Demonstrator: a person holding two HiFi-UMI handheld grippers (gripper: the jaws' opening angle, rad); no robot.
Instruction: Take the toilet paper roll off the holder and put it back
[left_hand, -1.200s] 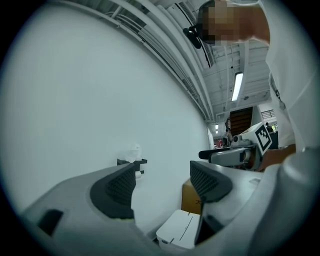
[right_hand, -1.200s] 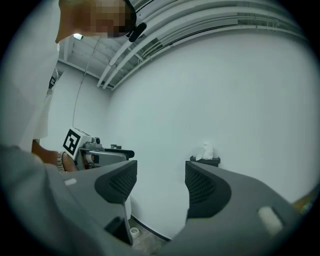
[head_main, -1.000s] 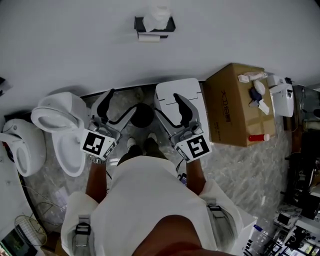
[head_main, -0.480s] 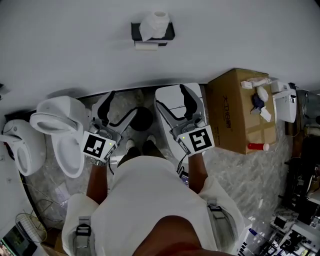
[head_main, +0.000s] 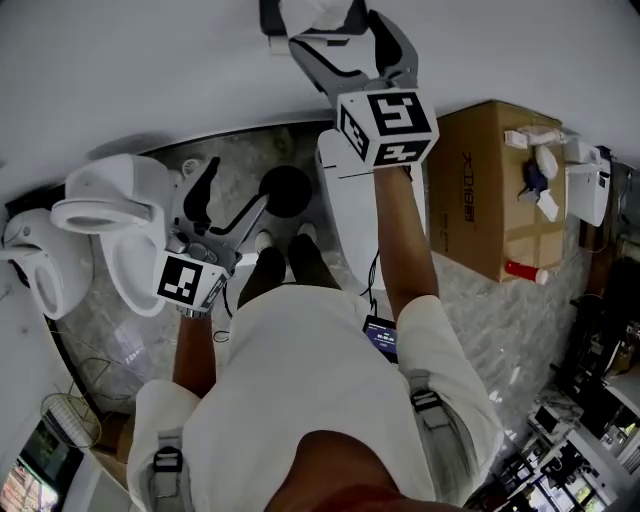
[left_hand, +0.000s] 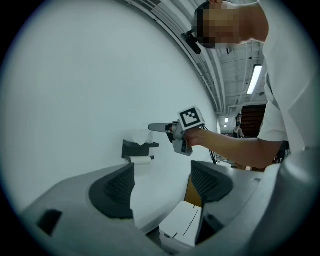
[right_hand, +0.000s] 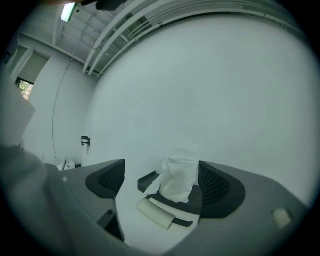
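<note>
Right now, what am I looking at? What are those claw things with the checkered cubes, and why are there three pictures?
A person stands in a bathroom and holds a claw-like tool, called a gripper, in each hand. One picture comes from a camera on the person's head, looking down. The other two come from small cameras riding on the grippers, each looking along its own two jaws. The right gripper is up at the wall with its jaws apart. The toilet paper roll shows between them, sitting on its black holder, and is not squeezed yet. The left gripper hangs low near the toilet, open and empty. A cardboard box stands on the floor.
</note>
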